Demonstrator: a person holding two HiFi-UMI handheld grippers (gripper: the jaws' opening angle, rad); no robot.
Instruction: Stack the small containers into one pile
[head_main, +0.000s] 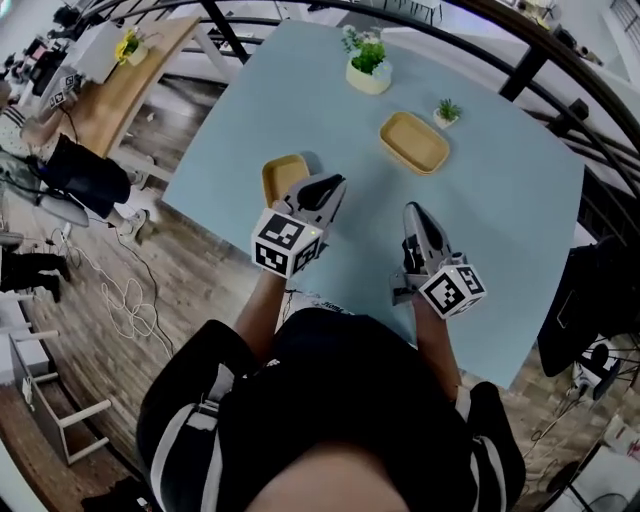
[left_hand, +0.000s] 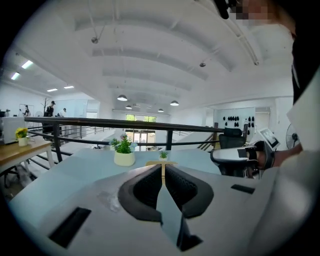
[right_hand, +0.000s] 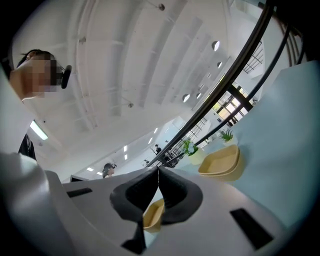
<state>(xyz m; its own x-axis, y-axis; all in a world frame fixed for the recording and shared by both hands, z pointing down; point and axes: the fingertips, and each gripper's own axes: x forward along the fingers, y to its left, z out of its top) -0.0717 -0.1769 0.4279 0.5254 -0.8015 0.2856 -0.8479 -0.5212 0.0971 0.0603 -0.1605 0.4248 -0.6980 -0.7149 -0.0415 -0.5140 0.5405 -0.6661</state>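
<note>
1. Bottom of the head view: person (head_main: 330, 420) in a dark top, one tong in each hand, at the pale blue table (head_main: 500, 230).
2. Left gripper (head_main: 335, 186), centre-left, marker cube toward the camera. Its own view shows the jaws pressed together with nothing between them.
3. Right gripper (head_main: 412, 210), centre-right, apart from the left one. Its own view shows the tips meeting and nothing gripped.
4. Near container (head_main: 283, 176): yellow, shallow, at the table's left edge, partly covered by the left gripper in the head view. It does not show in the left gripper view. The right gripper view shows it low in frame, through the gap behind the shut tips, not held.
5. Far container (head_main: 413, 142): yellow, upper centre-right, well apart from the near one.
   - The left gripper view shows it only as a thin edge-on strip just above the jaw tips.
   - The right gripper view shows it at right with a doubled rim, possibly two nested. The head view does not settle that.
6. Small plant (head_main: 447, 112) just beside the far container. Potted plant (head_main: 368, 65) higher up.
7. Black railing (head_main: 522, 70) past the table's far edge.
</note>
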